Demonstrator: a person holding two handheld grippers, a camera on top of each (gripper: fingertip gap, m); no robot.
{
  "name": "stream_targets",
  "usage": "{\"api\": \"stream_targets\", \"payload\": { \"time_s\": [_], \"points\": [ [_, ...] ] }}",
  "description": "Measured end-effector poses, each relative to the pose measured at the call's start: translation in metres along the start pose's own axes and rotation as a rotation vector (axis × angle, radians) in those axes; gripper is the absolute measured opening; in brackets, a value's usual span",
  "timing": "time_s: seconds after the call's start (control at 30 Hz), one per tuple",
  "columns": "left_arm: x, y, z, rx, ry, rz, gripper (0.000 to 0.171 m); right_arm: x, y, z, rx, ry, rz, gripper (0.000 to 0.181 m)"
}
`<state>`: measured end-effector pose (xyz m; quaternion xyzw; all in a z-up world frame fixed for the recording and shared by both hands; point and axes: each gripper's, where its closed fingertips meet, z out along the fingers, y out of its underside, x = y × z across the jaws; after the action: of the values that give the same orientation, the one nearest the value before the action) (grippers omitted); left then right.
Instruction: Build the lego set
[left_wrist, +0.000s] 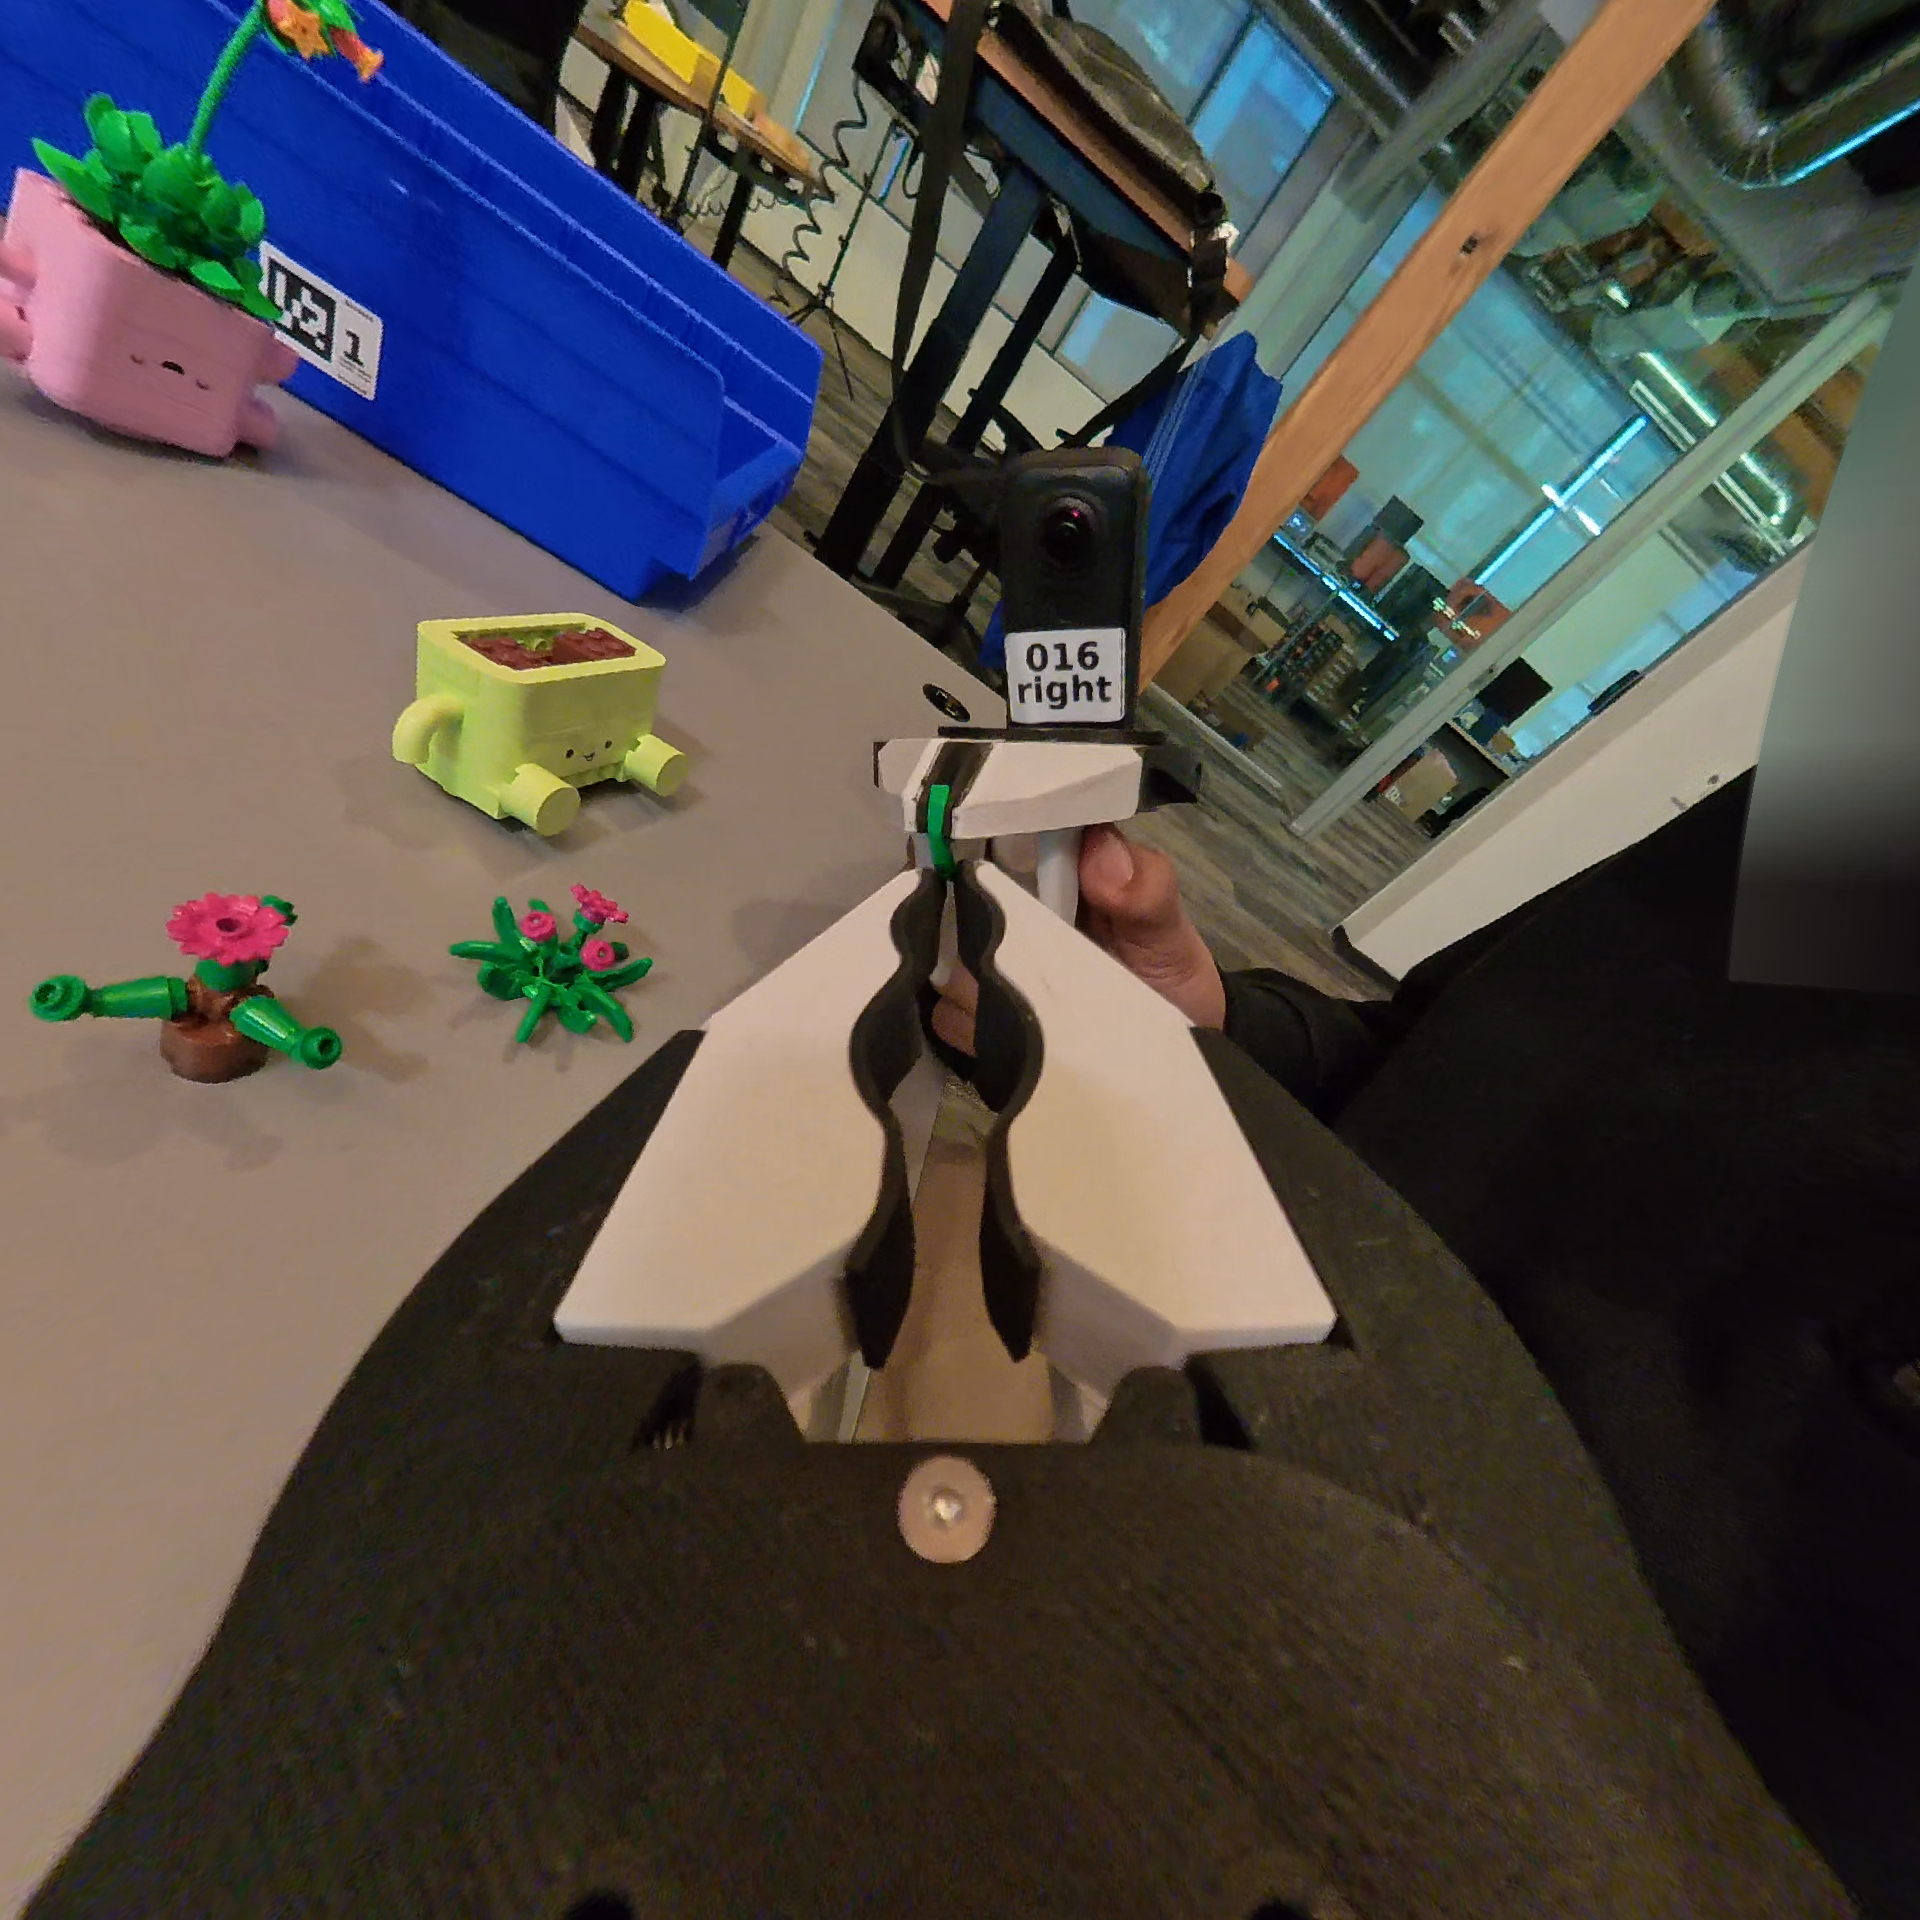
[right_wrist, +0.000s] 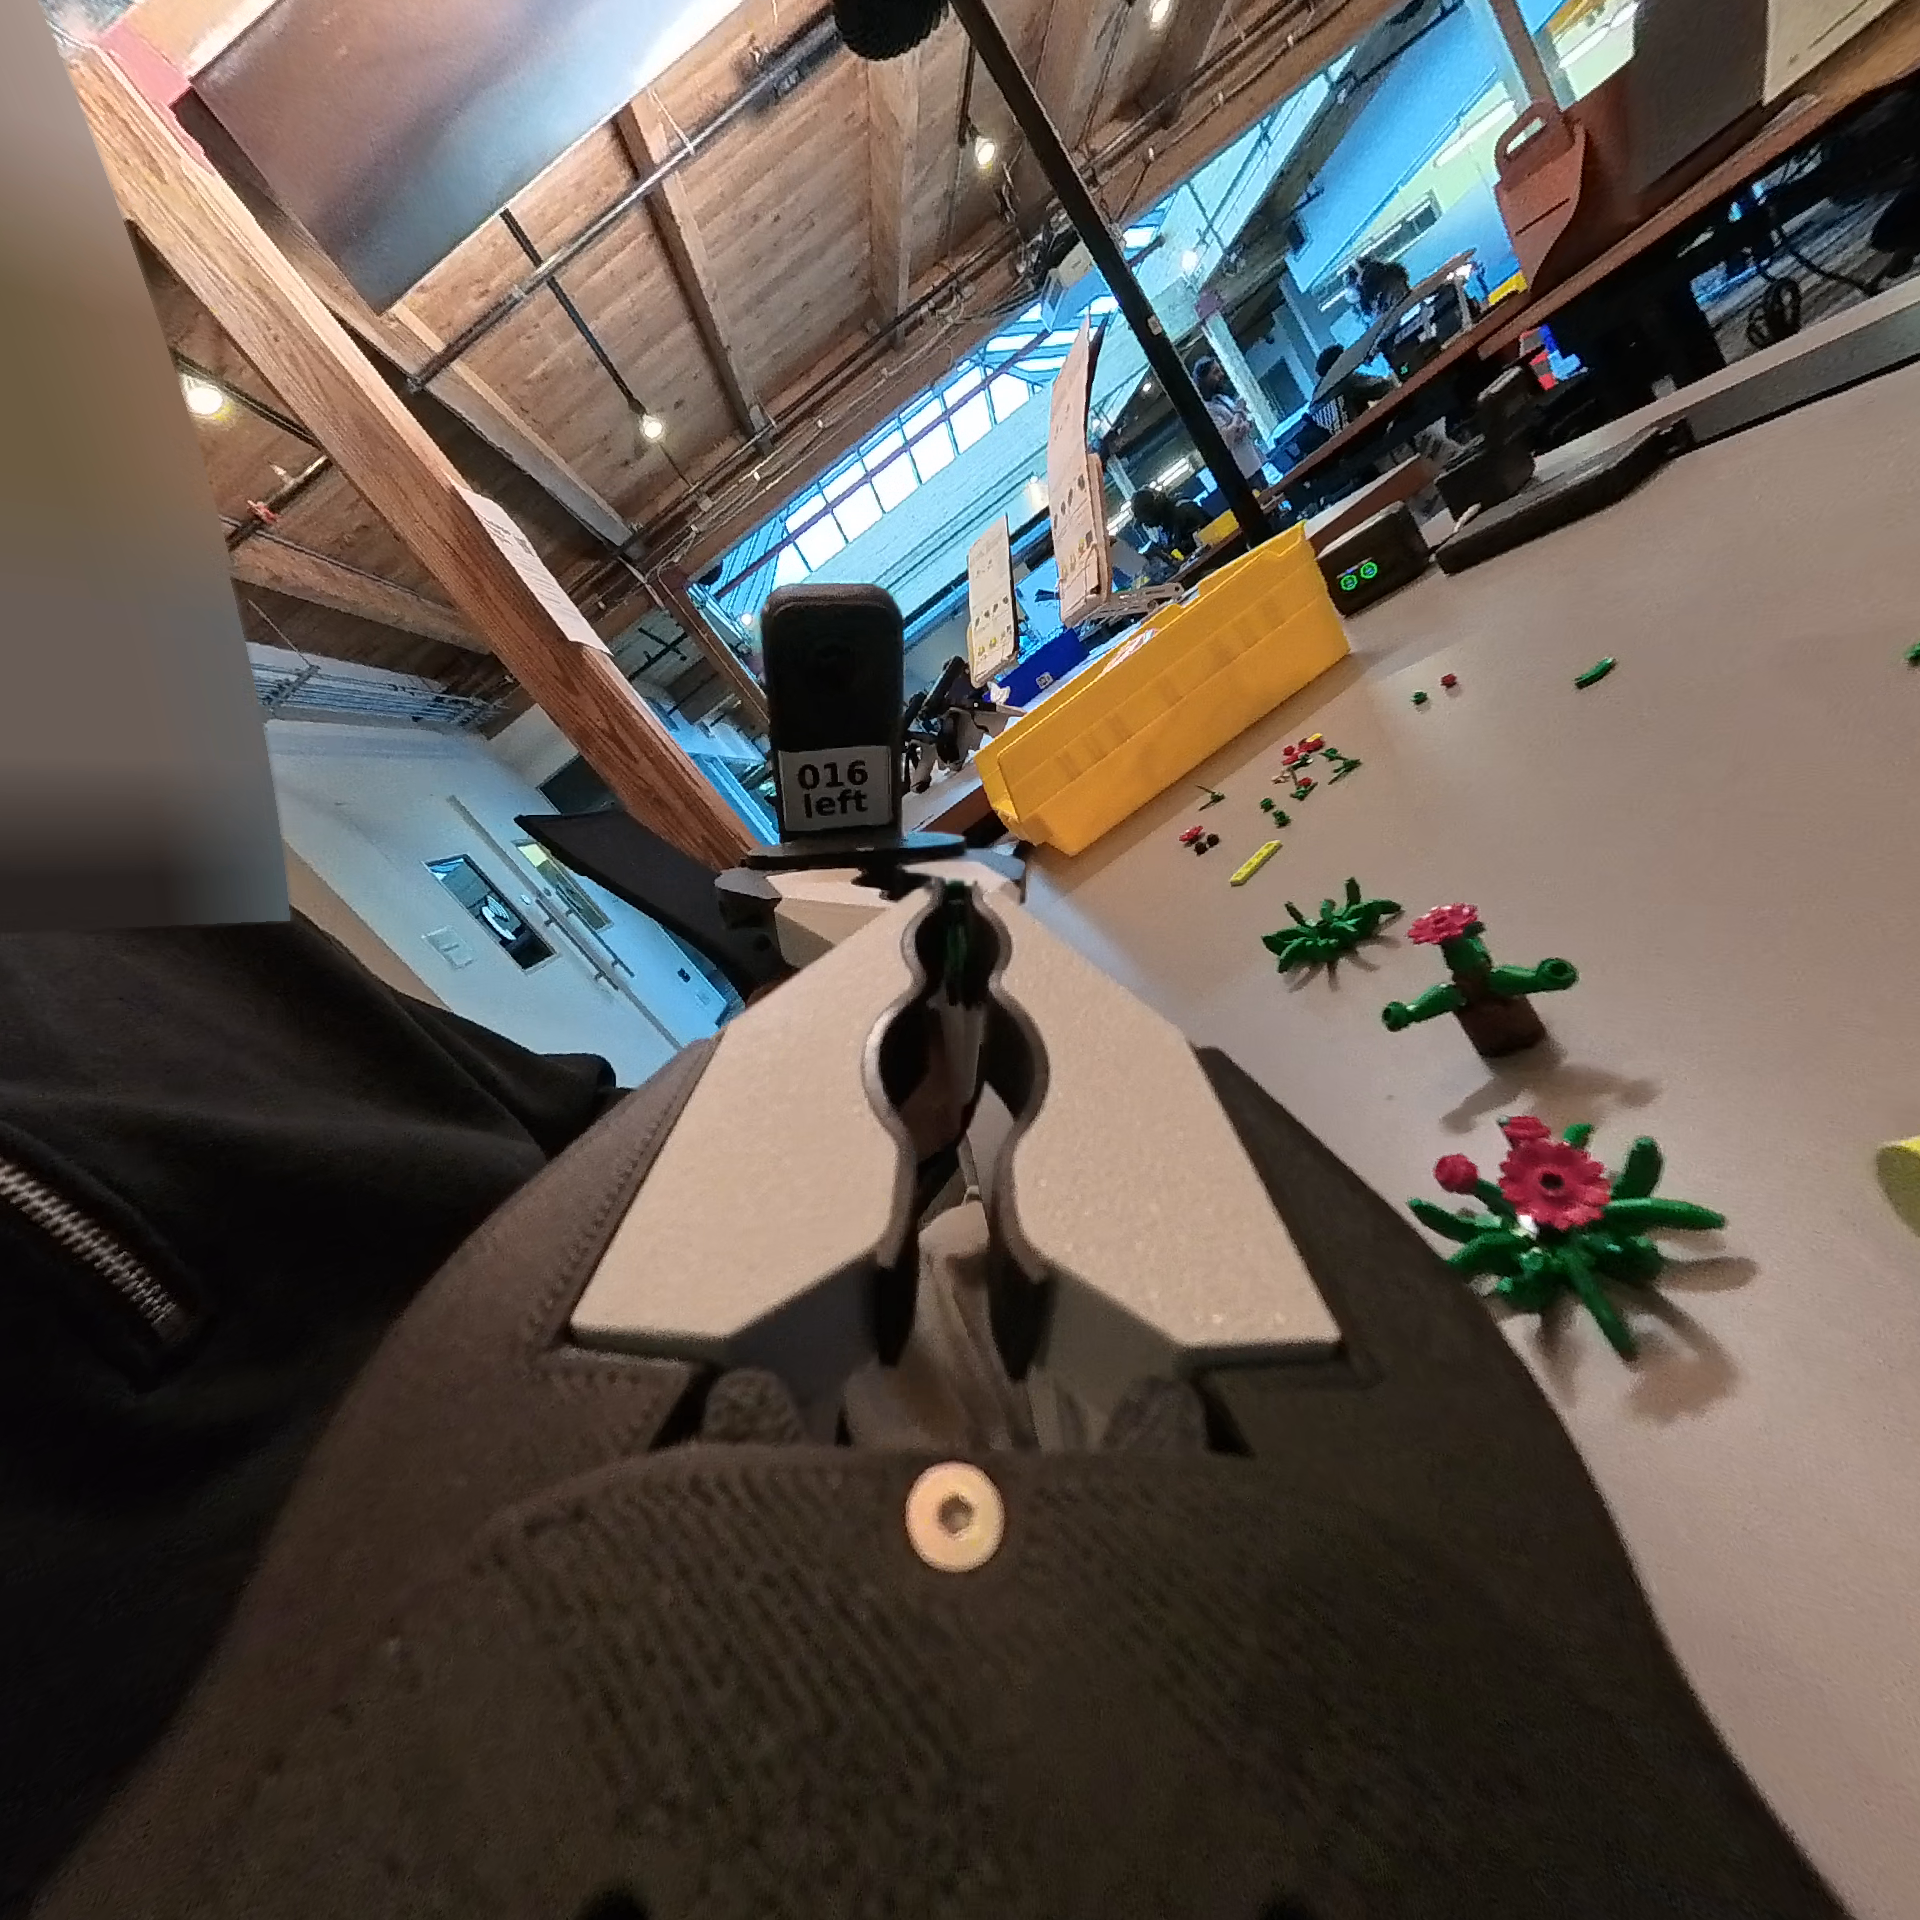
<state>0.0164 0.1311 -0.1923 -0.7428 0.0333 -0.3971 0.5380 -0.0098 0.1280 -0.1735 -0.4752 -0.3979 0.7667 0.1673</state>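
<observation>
On the grey table (left_wrist: 208, 644) lie lego flowers; above its edge, left gripper (left_wrist: 943, 883) and right gripper (right_wrist: 951, 914) meet tip-to-tip, both pinching 1 green stem piece (left_wrist: 938, 821).

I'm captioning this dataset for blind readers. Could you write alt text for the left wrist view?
Two grippers meet tip to tip above a grey table, the left gripper and the right gripper both pinching a small green piece. On the table sit a lime-green pot, a pink pot of leaves, two flower builds and a blue bin.
</observation>
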Motion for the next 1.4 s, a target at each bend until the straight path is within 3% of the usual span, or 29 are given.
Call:
{"api": "stream_targets", "payload": {
  "time_s": [0.3, 0.67, 0.77, 0.97, 1.1, 1.23, 1.4],
  "points": [
    [-0.004, -0.008, -0.007, 0.087, 0.059, -0.114, 0.000, 0.005, -0.011, -0.009, 0.030, 0.061, -0.106, 0.012],
    [0.001, 0.001, 0.000, 0.025, 0.063, -0.065, 0.003, -0.002, 0.004, -0.003, -0.056, 0.028, -0.115, 0.000],
    [-0.006, -0.003, -0.006, 0.033, 0.016, 0.001, 0.023, -0.001, 0.004, -0.004, -0.083, 0.036, -0.133, 0.000],
    [-0.001, -0.004, -0.013, -0.010, 0.015, 0.111, 0.012, 0.003, 0.014, -0.007, -0.172, 0.037, -0.136, 0.000],
    [-0.005, -0.001, -0.014, -0.022, 0.066, -0.040, 0.015, 0.010, 0.020, -0.009, -0.258, 0.159, -0.348, 0.000],
    [-0.009, 0.005, -0.011, -0.036, 0.118, -0.208, 0.013, 0.015, 0.026, -0.008, -0.359, 0.295, -0.690, 0.001],
    [-0.012, 0.010, -0.010, -0.043, 0.160, -0.303, 0.011, 0.016, 0.029, -0.007, -0.421, 0.396, -0.961, 0.001]
  ]
}}
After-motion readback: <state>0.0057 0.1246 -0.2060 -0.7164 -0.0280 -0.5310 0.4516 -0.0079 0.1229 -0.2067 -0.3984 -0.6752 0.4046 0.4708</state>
